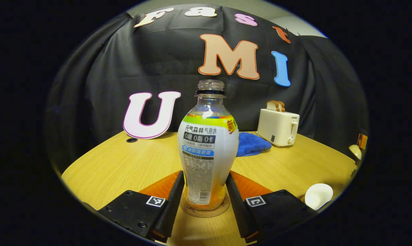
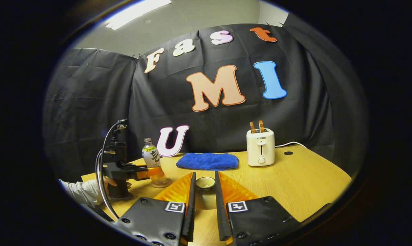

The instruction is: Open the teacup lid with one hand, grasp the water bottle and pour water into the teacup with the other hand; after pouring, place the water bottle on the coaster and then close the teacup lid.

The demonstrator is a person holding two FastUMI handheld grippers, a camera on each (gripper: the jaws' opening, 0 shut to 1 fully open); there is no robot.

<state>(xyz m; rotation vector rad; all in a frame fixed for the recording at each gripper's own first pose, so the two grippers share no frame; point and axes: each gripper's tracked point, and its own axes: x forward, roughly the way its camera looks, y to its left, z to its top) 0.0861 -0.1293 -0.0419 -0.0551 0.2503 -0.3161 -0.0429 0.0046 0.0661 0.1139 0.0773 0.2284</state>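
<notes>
Two fisheye views, low over the table (image 1: 123, 164).
Left: close behind the water bottle (image 1: 207, 150), facing the wall. Right: farther back, sharing bottle, toaster (image 2: 260, 147), blue cloth (image 2: 207, 161).

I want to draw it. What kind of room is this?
Probably a recording booth set up like a kitchen table: a wooden table, a toaster, a blue cloth, black cloth wall behind.

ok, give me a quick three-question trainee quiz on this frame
1. True or false: the water bottle stands on the coaster.
2. What is in the toaster? A) bread slices B) a spoon C) a teacup lid
3. Fill in: in the right gripper view, the blue cloth lies between the water bottle and the ____.

Key: 1 true; 2 A; 3 toaster.
</notes>
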